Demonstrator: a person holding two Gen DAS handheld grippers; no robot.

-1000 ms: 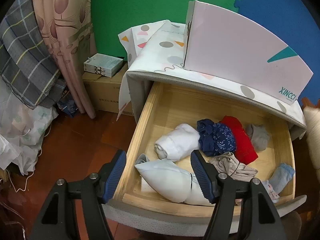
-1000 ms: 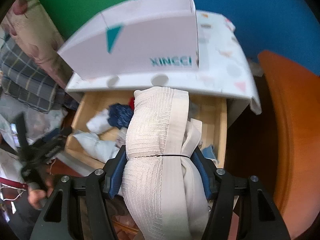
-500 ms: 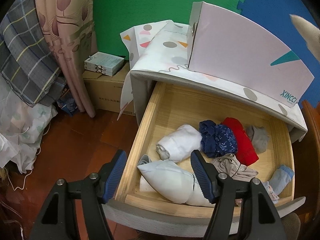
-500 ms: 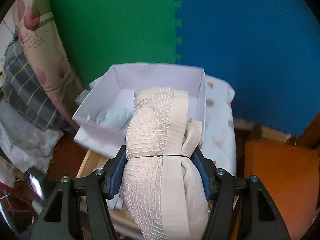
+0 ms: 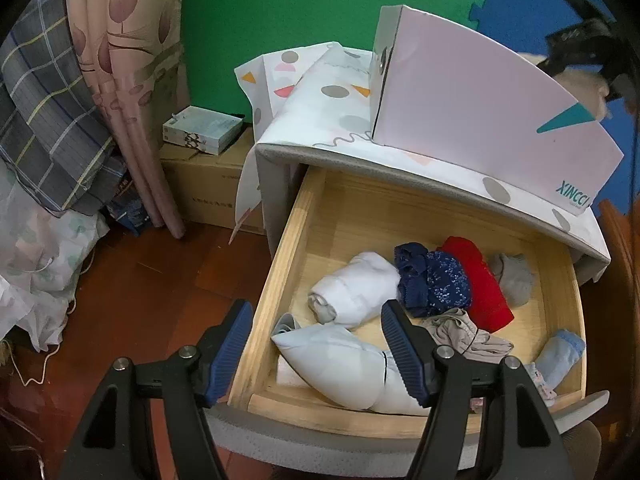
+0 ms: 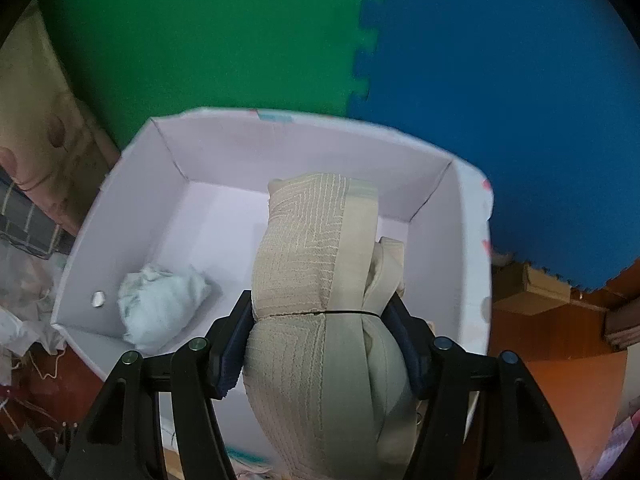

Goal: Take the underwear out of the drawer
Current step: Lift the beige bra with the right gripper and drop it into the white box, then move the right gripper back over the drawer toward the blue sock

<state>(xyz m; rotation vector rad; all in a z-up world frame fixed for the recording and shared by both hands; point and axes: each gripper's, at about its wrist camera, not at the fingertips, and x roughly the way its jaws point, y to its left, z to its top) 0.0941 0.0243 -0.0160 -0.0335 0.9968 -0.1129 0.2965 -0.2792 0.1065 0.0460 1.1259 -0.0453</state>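
Observation:
My right gripper (image 6: 320, 344) is shut on a beige rolled underwear (image 6: 320, 280) and holds it over the open white box (image 6: 280, 152). A pale crumpled garment (image 6: 160, 300) lies in the box's left corner. My left gripper (image 5: 316, 348) is open and empty, above the front left of the open wooden drawer (image 5: 280, 256). The drawer holds a white roll (image 5: 356, 288), a navy piece (image 5: 432, 280), a red piece (image 5: 480, 280), a grey piece (image 5: 512, 280), a tan piece (image 5: 464, 328) and a light blue padded piece (image 5: 336, 364). The right gripper (image 5: 584, 60) shows at the top right behind the box (image 5: 480, 120).
The box stands on a patterned cloth (image 5: 320, 92) covering the cabinet top. Cardboard boxes (image 5: 200, 184), a curtain (image 5: 120, 80) and bagged laundry (image 5: 36, 260) crowd the floor at the left. A green and blue foam wall (image 6: 360, 40) is behind. An orange surface (image 6: 560, 380) lies at the right.
My right gripper carried the beige roll up from the drawer and forward over the white box's opening. My left gripper has barely moved.

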